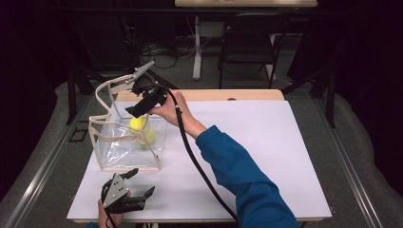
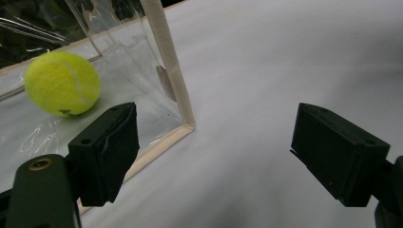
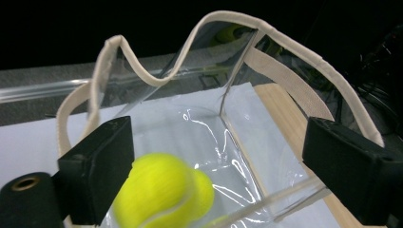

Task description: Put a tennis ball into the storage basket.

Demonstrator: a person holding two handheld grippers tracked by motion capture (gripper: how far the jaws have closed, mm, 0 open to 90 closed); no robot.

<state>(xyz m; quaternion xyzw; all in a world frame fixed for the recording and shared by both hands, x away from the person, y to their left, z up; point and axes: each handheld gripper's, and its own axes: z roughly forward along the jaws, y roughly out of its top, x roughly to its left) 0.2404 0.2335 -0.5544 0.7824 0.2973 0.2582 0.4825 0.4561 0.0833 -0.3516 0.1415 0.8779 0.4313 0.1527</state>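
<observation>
**Asker:** Tennis balls — where are they, measured from the clear bag?

**Describer:** Both are inside the clear bag (image 1: 124,142), a see-through plastic tote with cream fabric trim and looping handles. One yellow tennis ball (image 2: 62,83) rests on the bag's floor, close to its near corner seam. A second yellow ball (image 3: 159,190) is blurred in the right gripper view, just inside the bag's open top and slightly above the resting one.

**Asker:** And the tongs?

**Describer:** The right gripper (image 1: 138,110) hangs over the bag's open mouth, tilted down into it. Its jaws stand apart, and the pads press on nothing; the blurred ball sits just below and beside one pad. The left gripper (image 1: 138,187) lies low on the white table cover (image 1: 266,156), just in front of the bag's near bottom edge. Its jaws are spread wide with bare white surface between them.

**Asker:** Any writing or brand to read?

**Describer:** A small dark mark shows low on the resting ball, but it is too small to read. The bag carries no legible label.

**Asker:** Who holds the grippers?

**Describer:** A person; a blue sleeve (image 1: 242,175) reaches toward the bag from its right, trailing a black cable (image 1: 199,166).
</observation>
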